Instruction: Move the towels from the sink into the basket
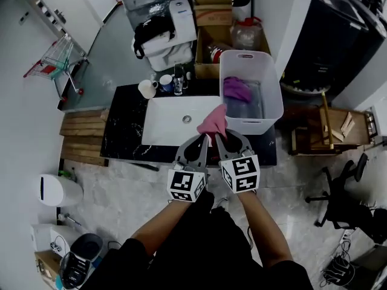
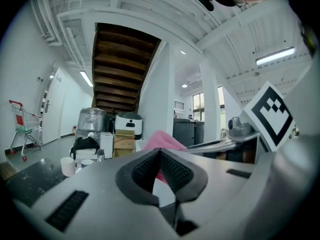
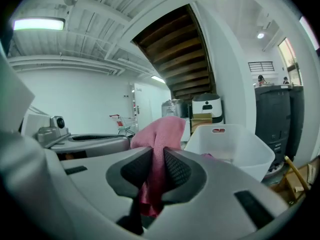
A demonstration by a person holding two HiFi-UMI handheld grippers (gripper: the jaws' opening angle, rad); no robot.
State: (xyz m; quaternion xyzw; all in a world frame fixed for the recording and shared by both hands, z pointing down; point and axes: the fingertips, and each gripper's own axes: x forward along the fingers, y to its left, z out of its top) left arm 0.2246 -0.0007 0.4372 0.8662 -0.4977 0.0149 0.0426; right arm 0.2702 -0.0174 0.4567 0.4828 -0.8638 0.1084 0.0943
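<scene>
A pink towel (image 1: 213, 121) hangs over the right end of the white sink (image 1: 169, 122), beside the white basket (image 1: 275, 101). My right gripper (image 1: 222, 139) is shut on it: in the right gripper view the cloth (image 3: 162, 131) runs down between the black pads (image 3: 177, 169), with the basket (image 3: 235, 144) just beyond. My left gripper (image 1: 204, 141) sits close beside it, its tips (image 2: 160, 154) closed at the towel's edge (image 2: 162, 139), and pink shows in the gap behind them. A purple towel (image 1: 236, 88) lies in the basket.
Two cups (image 1: 147, 88) and a glass stand on the black counter (image 1: 124, 125) behind the sink. Wooden pallets (image 1: 81, 132) lie at the left. Cardboard boxes (image 1: 208, 47) sit behind the basket. A wooden crate (image 1: 338, 128) and an office chair (image 1: 341, 186) are at the right.
</scene>
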